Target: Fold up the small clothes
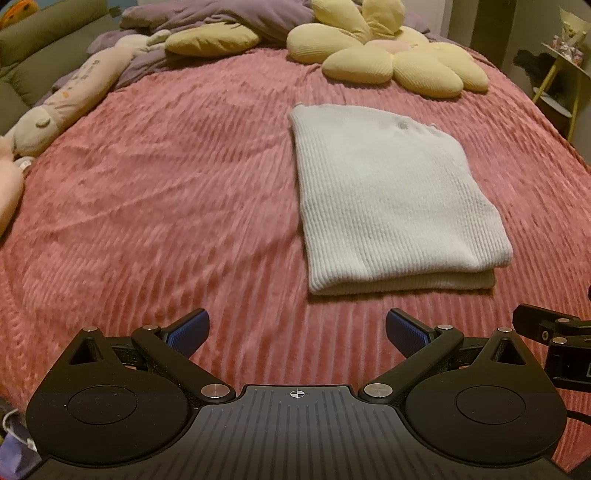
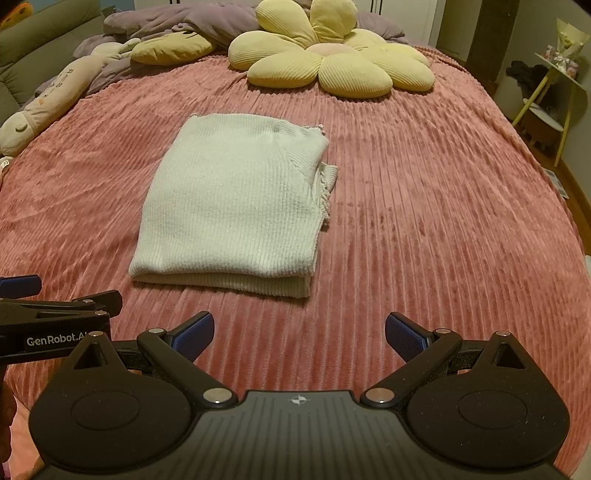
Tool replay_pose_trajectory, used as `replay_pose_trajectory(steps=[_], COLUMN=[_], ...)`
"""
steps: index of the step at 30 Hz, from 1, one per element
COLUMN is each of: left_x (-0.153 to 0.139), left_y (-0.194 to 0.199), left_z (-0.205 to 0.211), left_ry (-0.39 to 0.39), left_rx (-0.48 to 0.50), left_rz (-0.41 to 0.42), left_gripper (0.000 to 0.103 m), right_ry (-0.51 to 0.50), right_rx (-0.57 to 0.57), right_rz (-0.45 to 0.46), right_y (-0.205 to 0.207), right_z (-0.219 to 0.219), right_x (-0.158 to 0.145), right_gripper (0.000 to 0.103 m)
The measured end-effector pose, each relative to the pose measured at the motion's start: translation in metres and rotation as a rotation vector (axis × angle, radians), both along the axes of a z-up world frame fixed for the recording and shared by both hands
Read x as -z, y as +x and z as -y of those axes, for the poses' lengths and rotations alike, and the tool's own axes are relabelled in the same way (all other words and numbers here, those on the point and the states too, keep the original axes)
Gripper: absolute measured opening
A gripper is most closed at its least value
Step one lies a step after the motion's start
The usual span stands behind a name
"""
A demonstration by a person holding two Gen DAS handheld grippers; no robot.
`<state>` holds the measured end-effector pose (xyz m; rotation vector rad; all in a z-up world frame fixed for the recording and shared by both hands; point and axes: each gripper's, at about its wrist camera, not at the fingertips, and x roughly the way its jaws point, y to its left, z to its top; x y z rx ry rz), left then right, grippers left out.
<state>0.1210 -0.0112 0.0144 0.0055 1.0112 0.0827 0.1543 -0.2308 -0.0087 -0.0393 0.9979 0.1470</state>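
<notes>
A white ribbed knit garment point(image 1: 391, 199) lies folded into a neat rectangle on the pink bedspread point(image 1: 166, 192); it also shows in the right wrist view point(image 2: 236, 206), with a frilled edge sticking out at its right side. My left gripper point(image 1: 297, 334) is open and empty, just short of the garment's near edge and to its left. My right gripper point(image 2: 299, 336) is open and empty, short of the near edge and to its right. Each gripper shows at the edge of the other's view.
A yellow flower-shaped cushion point(image 2: 332, 62) lies at the far end of the bed. A long plush toy point(image 1: 62, 99) lies along the left edge, with purple bedding point(image 1: 221, 18) behind. A small shelf stand point(image 2: 550, 99) is off the bed's right side.
</notes>
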Motion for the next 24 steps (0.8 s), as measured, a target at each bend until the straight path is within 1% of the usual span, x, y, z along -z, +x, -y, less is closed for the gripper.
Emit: replay_pose_trajectory(steps=[19,24], left_x=[0.0026,0.0037], left_y=[-0.0023,-0.0034], left_z=[0.0048,0.0050], left_ry=[0.036,0.035], left_rx=[0.026,0.032], left_rz=[-0.007,-0.008], left_gripper=[0.103,0.103], right_ry=[-0.002,-0.006], right_rx=[-0.001,-0.003], right_rz=[0.002,0.003], right_y=[-0.0006,-0.0012], right_z=[0.0020,0.0019], right_x=[0.0005,0.0009], right_gripper=[0.099,0.099])
